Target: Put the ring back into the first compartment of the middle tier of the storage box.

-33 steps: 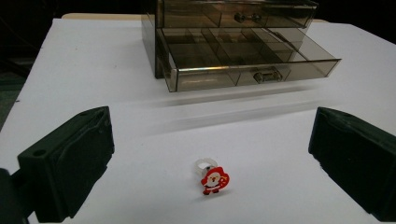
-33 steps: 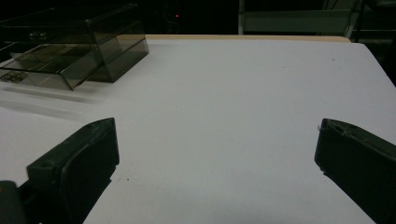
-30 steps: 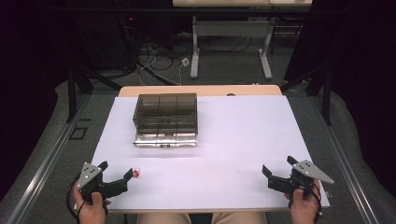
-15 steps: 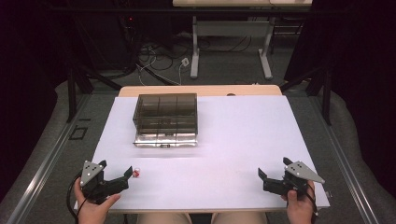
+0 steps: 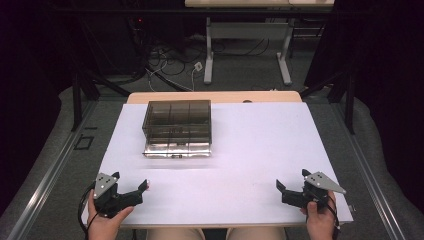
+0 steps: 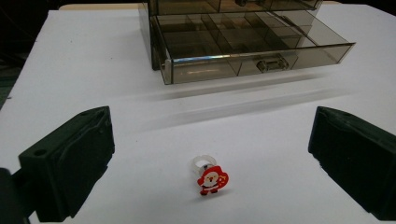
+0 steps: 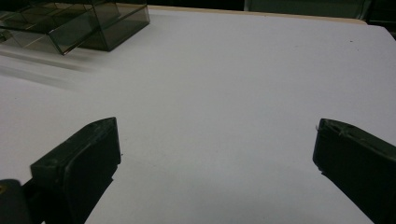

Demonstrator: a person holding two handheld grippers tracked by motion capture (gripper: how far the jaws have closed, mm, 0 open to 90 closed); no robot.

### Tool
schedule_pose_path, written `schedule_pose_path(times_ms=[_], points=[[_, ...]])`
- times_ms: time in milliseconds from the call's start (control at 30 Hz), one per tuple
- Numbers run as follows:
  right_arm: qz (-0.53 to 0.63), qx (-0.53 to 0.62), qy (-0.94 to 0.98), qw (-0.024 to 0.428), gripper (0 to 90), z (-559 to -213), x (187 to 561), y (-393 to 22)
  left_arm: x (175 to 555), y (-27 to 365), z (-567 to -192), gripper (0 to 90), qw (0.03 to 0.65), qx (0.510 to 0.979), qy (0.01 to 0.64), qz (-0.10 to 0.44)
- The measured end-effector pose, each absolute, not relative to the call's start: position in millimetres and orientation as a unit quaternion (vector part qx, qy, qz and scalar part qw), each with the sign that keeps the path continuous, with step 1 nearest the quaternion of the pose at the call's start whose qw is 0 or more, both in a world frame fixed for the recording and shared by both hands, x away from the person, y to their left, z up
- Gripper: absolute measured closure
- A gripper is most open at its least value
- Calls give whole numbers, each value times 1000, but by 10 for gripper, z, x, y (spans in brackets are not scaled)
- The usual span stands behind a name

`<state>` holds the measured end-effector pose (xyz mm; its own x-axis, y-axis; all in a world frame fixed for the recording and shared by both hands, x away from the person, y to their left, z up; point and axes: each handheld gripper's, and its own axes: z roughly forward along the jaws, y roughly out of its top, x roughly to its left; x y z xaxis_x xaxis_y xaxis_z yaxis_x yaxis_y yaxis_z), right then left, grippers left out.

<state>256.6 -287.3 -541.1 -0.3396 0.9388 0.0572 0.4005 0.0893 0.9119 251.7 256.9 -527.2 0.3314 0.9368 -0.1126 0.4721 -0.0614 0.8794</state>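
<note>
A small ring with a red Santa charm point(image 6: 210, 176) lies on the white table point(image 5: 250, 150), between the jaws of my left gripper point(image 6: 212, 135), which is open and does not touch it. In the high view the ring point(image 5: 148, 187) sits at the tip of the left gripper point(image 5: 131, 182), near the table's front left corner. A smoky clear drawer box point(image 5: 177, 120) stands at the back left, its bottom drawer point(image 6: 243, 42) pulled out and divided into empty compartments. My right gripper point(image 5: 292, 181) is open over bare table at the front right point(image 7: 217, 140).
The box's corner point(image 7: 70, 23) shows far off to the upper left in the right gripper view. A wooden strip point(image 5: 215, 96) runs along the table's far edge. Beyond it are desk legs and cables on the floor point(image 5: 175, 65).
My right gripper has slid a little to the left along the front edge. My left gripper has edged slightly right toward the ring. The ring and box have not moved.
</note>
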Motion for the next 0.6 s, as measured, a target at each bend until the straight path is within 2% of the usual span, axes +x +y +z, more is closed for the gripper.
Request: schedule_pose_path(times_ms=[267, 333, 467, 600], points=[[459, 503, 675, 283, 9, -5438, 2589, -2886, 2574, 2491, -5338, 105, 415, 699, 519, 264], [461, 503, 675, 281, 9, -5449, 2596, -2892, 2593, 2485, -5358, 154, 407, 701, 524, 259], [462, 507, 672, 279, 13, -5457, 2604, -2897, 2606, 2488, -5373, 169, 403, 701, 529, 258], [460, 506, 675, 277, 14, -5460, 2609, -2907, 2623, 2488, -5401, 223, 394, 704, 534, 253]])
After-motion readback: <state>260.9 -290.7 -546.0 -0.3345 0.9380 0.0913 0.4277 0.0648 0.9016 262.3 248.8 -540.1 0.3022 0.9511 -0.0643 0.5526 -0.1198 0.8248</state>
